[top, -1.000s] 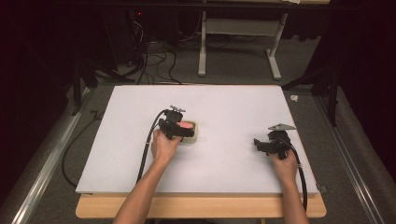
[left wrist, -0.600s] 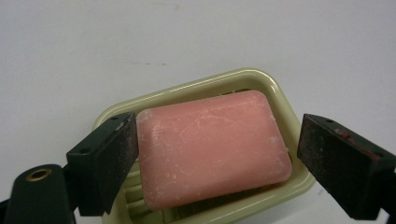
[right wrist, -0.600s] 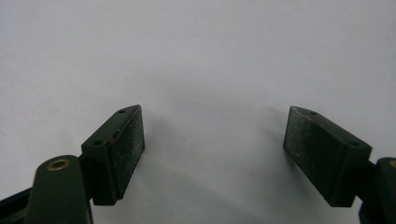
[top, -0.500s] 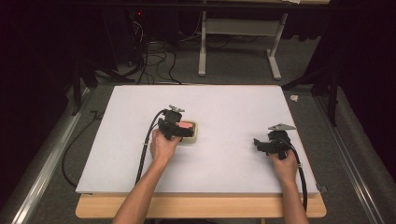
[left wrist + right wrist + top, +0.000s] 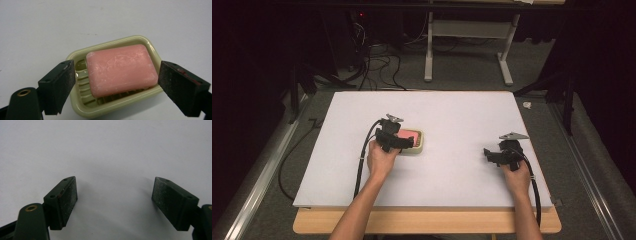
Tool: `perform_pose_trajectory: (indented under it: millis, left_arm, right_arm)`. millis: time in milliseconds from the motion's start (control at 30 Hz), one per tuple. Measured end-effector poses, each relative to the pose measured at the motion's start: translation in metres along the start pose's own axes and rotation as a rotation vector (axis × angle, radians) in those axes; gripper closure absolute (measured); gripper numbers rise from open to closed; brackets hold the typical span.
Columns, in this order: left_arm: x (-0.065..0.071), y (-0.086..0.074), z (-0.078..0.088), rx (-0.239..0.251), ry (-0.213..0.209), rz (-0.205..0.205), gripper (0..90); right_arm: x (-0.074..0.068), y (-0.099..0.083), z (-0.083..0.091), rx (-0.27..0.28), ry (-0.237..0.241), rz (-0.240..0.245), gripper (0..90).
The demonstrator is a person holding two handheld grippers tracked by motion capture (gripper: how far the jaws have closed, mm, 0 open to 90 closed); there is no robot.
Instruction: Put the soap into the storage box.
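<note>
Left tongs point(image 5: 113, 82) closing around soap dish point(image 5: 82, 103), not gripping, right tongs point(image 5: 113, 200) open.

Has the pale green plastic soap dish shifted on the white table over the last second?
No. The pale green plastic soap dish sits at the same spot relative to the white table's edges in the high view.

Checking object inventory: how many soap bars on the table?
1. The pink soap bar lies in the pale green soap dish, left of the table's middle, between the open left claw's jaws.
</note>
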State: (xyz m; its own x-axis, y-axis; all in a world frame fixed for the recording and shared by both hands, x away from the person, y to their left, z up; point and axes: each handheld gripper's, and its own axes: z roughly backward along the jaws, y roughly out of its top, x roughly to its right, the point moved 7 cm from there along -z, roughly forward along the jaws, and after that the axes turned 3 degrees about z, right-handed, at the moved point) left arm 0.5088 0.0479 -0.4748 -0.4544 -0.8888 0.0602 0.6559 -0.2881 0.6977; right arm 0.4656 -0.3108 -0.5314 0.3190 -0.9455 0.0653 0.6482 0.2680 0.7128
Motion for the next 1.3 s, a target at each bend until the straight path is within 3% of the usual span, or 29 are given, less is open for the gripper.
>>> perform_pose_trajectory:
  millis: [233,600,900,1300]
  left_arm:
    - [-0.003,-0.004,0.008,0.020,-0.023,0.033,15.5]
    - [-0.011,-0.011,0.023,0.053,-0.020,0.051,15.7]
    - [-0.023,-0.015,0.036,0.092,0.020,0.039,15.7]
    - [-0.027,-0.018,0.053,0.107,0.021,0.018,15.7]
  right_arm:
    - [0.000,0.000,0.000,0.000,0.000,0.000,21.2]
    - [0.000,0.000,0.000,-0.001,-0.001,-0.001,21.2]
    - [0.000,0.000,0.000,-0.001,0.000,-0.001,21.2]
    - [0.000,0.000,0.000,-0.001,0.000,-0.001,21.2]
